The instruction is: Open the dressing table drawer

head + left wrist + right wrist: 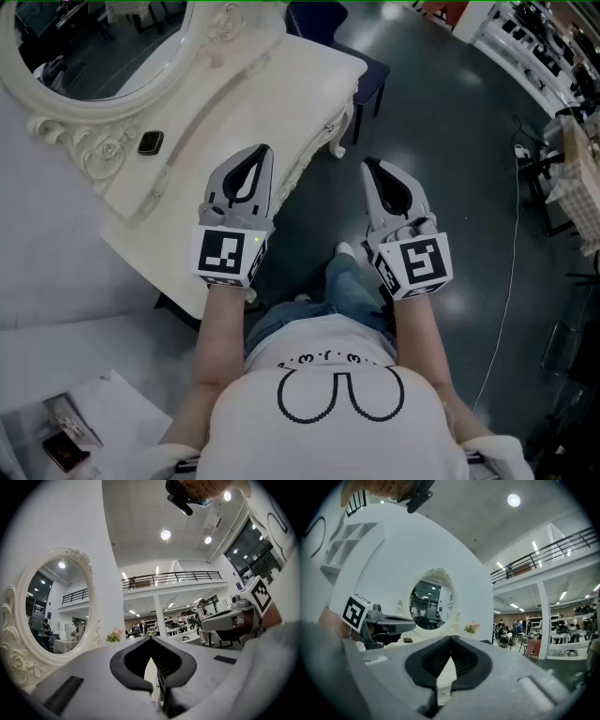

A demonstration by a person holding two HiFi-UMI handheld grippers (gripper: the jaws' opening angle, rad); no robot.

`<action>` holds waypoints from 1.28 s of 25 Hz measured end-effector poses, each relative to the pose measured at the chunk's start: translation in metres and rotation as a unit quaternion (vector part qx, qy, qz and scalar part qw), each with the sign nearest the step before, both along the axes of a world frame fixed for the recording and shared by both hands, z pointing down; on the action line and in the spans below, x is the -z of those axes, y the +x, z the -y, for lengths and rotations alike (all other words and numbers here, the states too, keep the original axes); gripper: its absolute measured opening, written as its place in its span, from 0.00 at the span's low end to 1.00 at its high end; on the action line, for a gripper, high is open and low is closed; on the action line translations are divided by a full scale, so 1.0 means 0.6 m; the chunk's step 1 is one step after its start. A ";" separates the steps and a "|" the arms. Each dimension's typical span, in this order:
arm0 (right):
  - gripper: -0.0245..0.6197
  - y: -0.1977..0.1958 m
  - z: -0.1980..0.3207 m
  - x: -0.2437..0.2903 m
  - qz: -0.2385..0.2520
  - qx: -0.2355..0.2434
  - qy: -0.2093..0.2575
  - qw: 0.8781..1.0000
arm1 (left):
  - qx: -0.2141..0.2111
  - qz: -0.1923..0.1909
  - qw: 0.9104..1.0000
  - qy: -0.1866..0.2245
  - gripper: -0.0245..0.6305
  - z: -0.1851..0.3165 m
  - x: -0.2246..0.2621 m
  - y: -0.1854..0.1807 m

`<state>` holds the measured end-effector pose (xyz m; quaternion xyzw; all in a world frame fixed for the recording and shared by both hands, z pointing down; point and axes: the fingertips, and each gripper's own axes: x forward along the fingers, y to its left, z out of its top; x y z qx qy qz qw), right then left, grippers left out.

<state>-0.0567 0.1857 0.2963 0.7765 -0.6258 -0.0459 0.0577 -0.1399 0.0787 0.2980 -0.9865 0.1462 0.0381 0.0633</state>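
I see a white carved bench (281,84) carrying an oval mirror (94,56) at its back and one small dark block (150,142) beside the frame. On the dark floor (469,169), at right, lies a white cable (514,253).

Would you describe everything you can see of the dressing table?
The dressing table is cream-white, seemingly painted wood, with a carved front edge and a curved leg. An oval mirror in a carved frame stands at its back; a small dark object lies on top. No drawer shows pulled out. The shut left gripper hangs over its front edge; contact unclear.
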 end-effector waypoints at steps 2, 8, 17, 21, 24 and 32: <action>0.03 -0.007 0.006 -0.001 0.000 0.001 -0.003 1.000 | 0.005 -0.002 1.000 -0.003 0.04 0.009 0.002 -0.010; 0.03 -0.023 0.018 0.002 -0.003 0.004 -0.010 1.000 | 0.015 -0.009 1.000 -0.011 0.04 0.030 0.004 -0.029; 0.03 -0.002 0.045 -0.014 0.009 0.016 -0.017 1.000 | 0.036 -0.005 0.999 -0.025 0.04 0.064 -0.018 -0.022; 0.03 0.028 0.084 -0.027 0.021 0.029 -0.013 0.999 | 0.053 0.005 0.998 -0.029 0.04 0.096 -0.035 -0.006; 0.03 0.061 0.125 -0.038 0.028 0.048 -0.015 0.998 | 0.079 0.010 0.996 -0.031 0.04 0.132 -0.042 0.013; 0.03 0.204 0.244 -0.039 0.030 0.096 -0.020 0.995 | 0.130 0.014 0.991 -0.034 0.04 0.231 -0.044 0.130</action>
